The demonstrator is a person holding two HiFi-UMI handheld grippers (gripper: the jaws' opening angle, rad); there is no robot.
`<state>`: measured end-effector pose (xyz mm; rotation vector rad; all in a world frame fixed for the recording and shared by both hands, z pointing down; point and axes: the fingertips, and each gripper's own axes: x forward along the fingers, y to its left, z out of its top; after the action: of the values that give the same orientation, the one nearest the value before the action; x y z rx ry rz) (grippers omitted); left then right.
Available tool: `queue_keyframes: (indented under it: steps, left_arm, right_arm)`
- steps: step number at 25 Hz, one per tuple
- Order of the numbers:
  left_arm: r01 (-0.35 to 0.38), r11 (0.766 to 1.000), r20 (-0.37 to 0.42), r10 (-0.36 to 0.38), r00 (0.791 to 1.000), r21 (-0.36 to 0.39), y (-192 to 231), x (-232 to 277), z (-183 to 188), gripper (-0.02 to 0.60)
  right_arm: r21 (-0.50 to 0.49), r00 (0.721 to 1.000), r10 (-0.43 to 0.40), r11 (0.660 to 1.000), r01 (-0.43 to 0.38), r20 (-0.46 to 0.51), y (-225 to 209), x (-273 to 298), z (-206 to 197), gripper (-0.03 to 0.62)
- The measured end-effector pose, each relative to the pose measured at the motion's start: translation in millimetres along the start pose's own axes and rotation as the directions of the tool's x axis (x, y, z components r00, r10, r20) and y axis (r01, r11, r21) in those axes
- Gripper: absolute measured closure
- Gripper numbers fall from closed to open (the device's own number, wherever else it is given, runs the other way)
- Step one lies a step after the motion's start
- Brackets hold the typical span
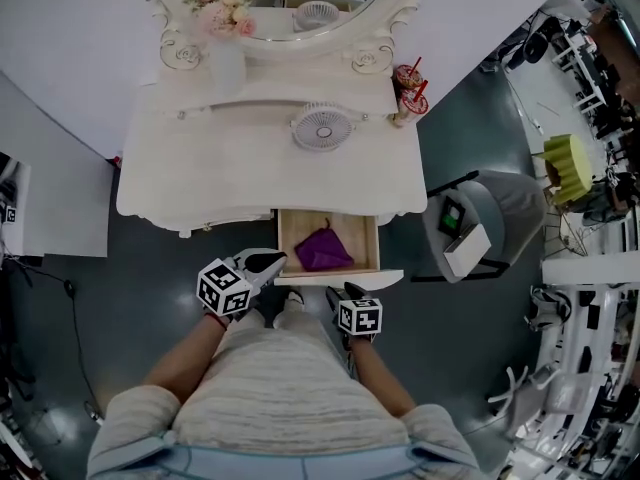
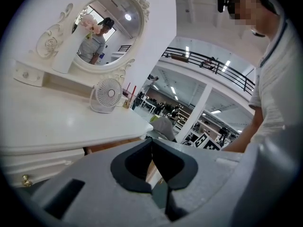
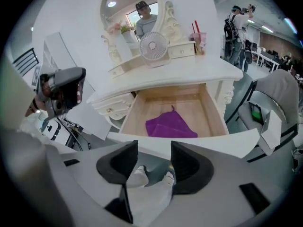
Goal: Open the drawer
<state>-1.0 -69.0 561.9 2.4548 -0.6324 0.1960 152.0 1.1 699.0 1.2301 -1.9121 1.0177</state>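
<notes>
So, dressing table (image 1: pixel 150 203): white, carved, against the wall; its tabletop (image 1: pixel 220 168) is mostly bare.
Mirror (image 1: pixel 290 3): oval, ornate white frame, standing at the tabletop's rear edge.
Chair (image 1: pixel 495 213): grey, on the floor off the tabletop's right edge.
Drawer (image 1: pixel 284 240): pulled well out from under the tabletop's front edge, right of centre; wooden inside, white front panel (image 3: pixel 189 143).
Left gripper (image 2: pixel 151 143): fingers together, nothing between them; in the head view it (image 1: pixel 268 262) is by the drawer's front left corner, contact unclear.
Right gripper (image 3: pixel 154 150): fingers apart, nothing held, only the floor and the person's shoes show in the gap; in the head view it (image 1: pixel 343 292) sits just in front of the drawer's front panel, not touching.
Fan (image 1: pixel 322 126): small, white, round, near the tabletop's rear edge, about mid-width.
Purple cloth (image 1: pixel 322 251): folded, lying on the drawer's bottom, toward the front.
Vase of pink flowers (image 1: pixel 226 53): rear edge, left of the fan.
Cup with red straws (image 1: pixel 409 93): rear right corner of the tabletop.
</notes>
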Motion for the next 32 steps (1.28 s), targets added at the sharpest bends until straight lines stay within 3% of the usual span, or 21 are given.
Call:
queue_keyframes:
  steps: [6, 15, 18, 25, 32]
  left_arm:
    - [0.0, 1.0, 0.033, 0.0, 0.999, 0.005, -7.3, -14.9, 10.5, 0.568]
    - [-0.005, 0.999, 0.102, 0.001, 0.995, 0.037, -21.4, -34.2, 41.1, 0.568]
    - [-0.017, 0.999, 0.127, 0.011, 0.992, 0.048, -22.0, -43.3, 52.2, 0.568]
    - [-0.031, 0.997, 0.161, 0.019, 0.987, 0.072, -26.3, -59.8, 66.5, 0.568]
    - [-0.021, 0.994, 0.174, 0.003, 0.985, 0.106, -38.4, -67.8, 77.5, 0.568]
  right_arm:
    - [-0.005, 0.979, 0.102, 0.995, -0.103, 0.176, 37.0, -21.5, 66.6, 0.408]
    - [-0.13, 0.892, 0.27, 0.962, -0.239, 0.361, 102.9, -60.2, 149.1, 0.41]
    - [-0.174, 0.864, 0.31, 0.949, -0.261, 0.397, 119.3, -72.2, 165.2, 0.425]
    - [-0.287, 0.782, 0.377, 0.921, -0.262, 0.497, 146.3, -110.3, 195.3, 0.548]
    - [-0.362, 0.733, 0.454, 0.884, -0.297, 0.507, 172.4, -135.7, 203.4, 0.585]
